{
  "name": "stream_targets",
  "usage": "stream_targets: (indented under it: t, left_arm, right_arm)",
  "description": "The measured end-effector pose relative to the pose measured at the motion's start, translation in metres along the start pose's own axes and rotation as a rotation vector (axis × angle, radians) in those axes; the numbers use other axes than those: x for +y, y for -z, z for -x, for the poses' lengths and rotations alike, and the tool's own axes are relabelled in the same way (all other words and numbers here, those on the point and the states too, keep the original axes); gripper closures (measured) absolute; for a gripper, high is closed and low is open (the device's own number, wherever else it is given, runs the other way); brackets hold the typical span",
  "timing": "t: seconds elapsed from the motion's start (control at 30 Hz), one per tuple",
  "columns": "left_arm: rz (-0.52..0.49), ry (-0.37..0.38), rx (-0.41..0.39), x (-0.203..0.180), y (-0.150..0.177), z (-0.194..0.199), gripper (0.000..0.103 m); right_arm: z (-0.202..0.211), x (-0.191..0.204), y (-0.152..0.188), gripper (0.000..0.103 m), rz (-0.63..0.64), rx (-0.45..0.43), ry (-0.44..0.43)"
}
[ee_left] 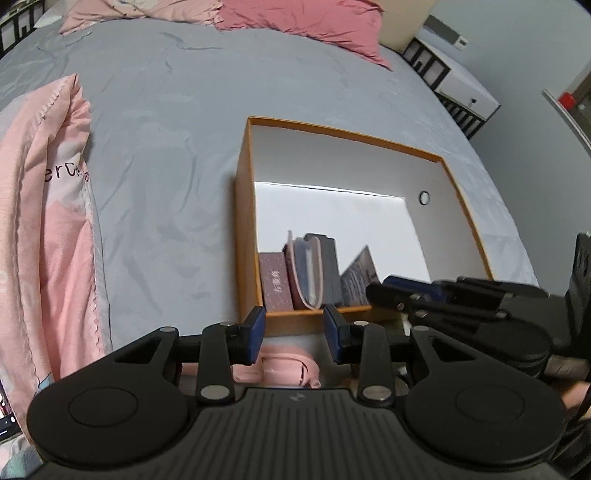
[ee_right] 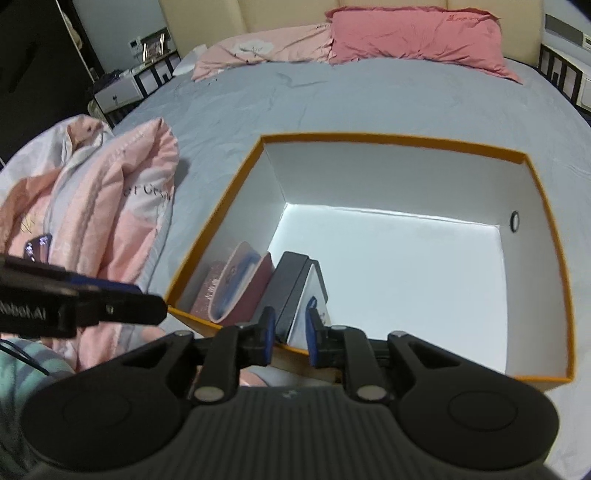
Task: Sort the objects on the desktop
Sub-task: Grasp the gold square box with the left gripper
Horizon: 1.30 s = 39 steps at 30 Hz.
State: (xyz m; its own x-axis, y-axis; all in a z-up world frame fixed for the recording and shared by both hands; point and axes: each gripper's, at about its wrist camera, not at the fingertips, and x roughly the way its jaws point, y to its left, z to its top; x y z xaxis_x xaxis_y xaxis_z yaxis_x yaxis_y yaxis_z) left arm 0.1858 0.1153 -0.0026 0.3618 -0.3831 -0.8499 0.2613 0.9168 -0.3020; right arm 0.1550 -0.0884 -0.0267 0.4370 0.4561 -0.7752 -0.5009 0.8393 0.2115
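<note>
Far left on the grey bed sheet [ee_right: 332,103]: a rumpled pink quilt [ee_right: 110,192], folded and printed with dark lettering, a dark phone-like object [ee_right: 38,245] lying on it.

Next, the left gripper [ee_left: 294,334], jaws spread with nothing between them, hovering just outside the near wall of the orange box [ee_left: 245,221]; below the blue pads [ee_left: 256,334], a pink item [ee_left: 280,369] of unclear kind. Seen from the right wrist as a dark arm with a blue pad, reaching in from the left edge toward the box's near-left corner.

Centre: the open orange-walled, white-lined box [ee_right: 406,142] resting on the sheet. Packed upright in its near-left corner, left to right: a maroon booklet [ee_left: 275,280] with pale characters, a pink pouch [ee_left: 306,273] with a blue insert, a dark grey case [ee_left: 328,266], and a tilted card or photo [ee_left: 360,275] leaning against the case. Rest of the white floor [ee_right: 406,277] bare; a small black ring hole [ee_right: 514,221] in the right wall.

Right: the right gripper [ee_right: 291,332], over the near wall, fingers slightly apart astride the top edge of the card; cannot tell whether pinching it or merely flanking it.

Far back: two pink pillows [ee_right: 413,37] against a cream headboard [ee_right: 288,11], nightstands on both sides.
</note>
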Motion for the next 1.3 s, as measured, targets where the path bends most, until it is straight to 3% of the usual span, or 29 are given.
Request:
stream_targets:
  t: [0.2, 0.3, 0.37, 0.6, 1.0, 1.17, 1.3]
  left_arm:
    - [-0.046, 0.077, 0.016, -0.023, 0.02, 0.005, 0.064]
    - [-0.042, 0.113, 0.032, -0.036, 0.029, -0.002, 0.049]
    - [-0.028, 0.128, 0.049, -0.042, 0.035, -0.012, 0.049]
    - [0.028, 0.166, 0.099, -0.055, 0.045, -0.059, 0.047]
    - [0.137, 0.17, 0.178, -0.05, 0.05, -0.134, 0.047]
    - [0.213, 0.227, 0.221, -0.039, 0.056, -0.158, 0.022]
    - [0.217, 0.259, 0.226, -0.037, 0.058, -0.17, 0.015]
  right_arm:
    - [0.048, -0.019, 0.014, 0.083, -0.059, -0.04, 0.011]
    - [0.067, -0.037, 0.029, 0.081, -0.117, -0.035, 0.033]
    - [0.072, -0.049, 0.04, 0.074, -0.15, -0.022, 0.049]
    - [0.048, -0.08, 0.073, 0.072, -0.221, 0.075, 0.118]
    - [0.002, -0.096, 0.085, 0.078, -0.258, 0.155, 0.007]
    - [-0.005, -0.102, 0.084, 0.079, -0.266, 0.172, -0.014]
    - [-0.008, -0.104, 0.084, 0.079, -0.258, 0.181, 0.004]
